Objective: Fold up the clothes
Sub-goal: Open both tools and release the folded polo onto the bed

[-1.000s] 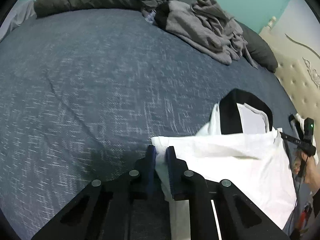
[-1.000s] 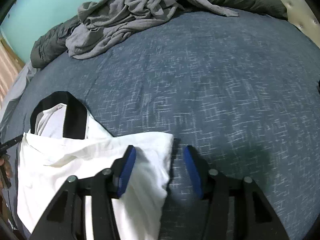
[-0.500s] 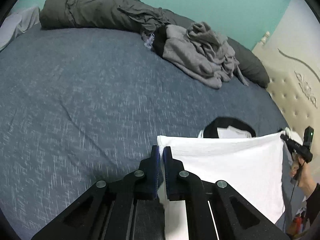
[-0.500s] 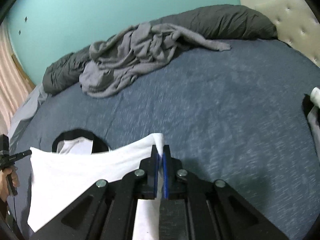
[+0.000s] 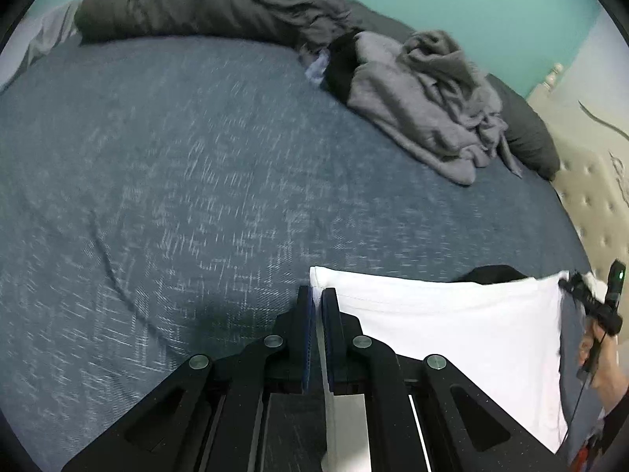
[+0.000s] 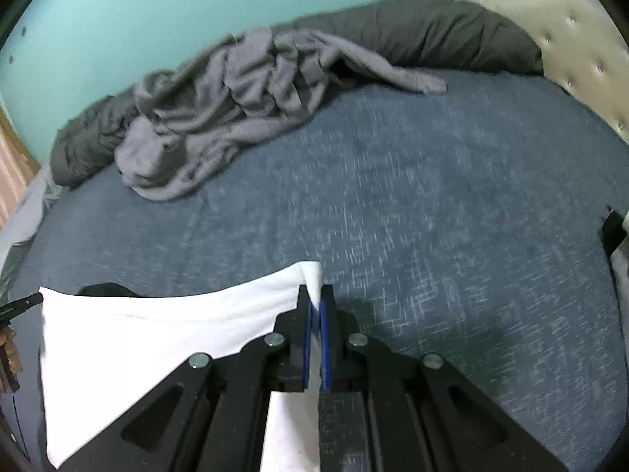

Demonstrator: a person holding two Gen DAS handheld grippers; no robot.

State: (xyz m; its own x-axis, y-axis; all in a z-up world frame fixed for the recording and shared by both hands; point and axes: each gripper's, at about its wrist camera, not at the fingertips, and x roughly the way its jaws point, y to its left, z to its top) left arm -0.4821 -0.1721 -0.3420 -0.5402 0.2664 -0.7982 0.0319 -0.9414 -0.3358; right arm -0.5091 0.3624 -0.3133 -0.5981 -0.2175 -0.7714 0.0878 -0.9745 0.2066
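Two grippers each pinch a top corner of one white T-shirt (image 5: pixel 452 326). The left gripper (image 5: pixel 317 295) has its blue pads (image 5: pixel 310 338) closed tight on the shirt's corner, with white cloth caught between them. The right gripper (image 6: pixel 315 295) is clamped the same way on the other corner, and a bit of white cloth sticks up between its fingers (image 6: pixel 302 314).

The shirt's top edge runs straight from one gripper to the other, like a sheet held up by two corners. The cloth hangs down from that edge, over the blue bed cover (image 5: pixel 177 196). A black collar (image 6: pixel 104 290) peeks out just behind the top edge of the shirt. In the left wrist view the right gripper shows small at the far corner of the shirt, with a person's hand (image 5: pixel 601 358) holding it.

Far back on the bed lies a messy pile of grey clothes (image 6: pixel 236 110), well apart from the white shirt. Behind the pile is a dark grey blanket (image 5: pixel 196 4), rolled up along the teal wall (image 6: pixel 157 11). A cream padded headboard (image 6: pixel 582 51) stands at the side of the bed.
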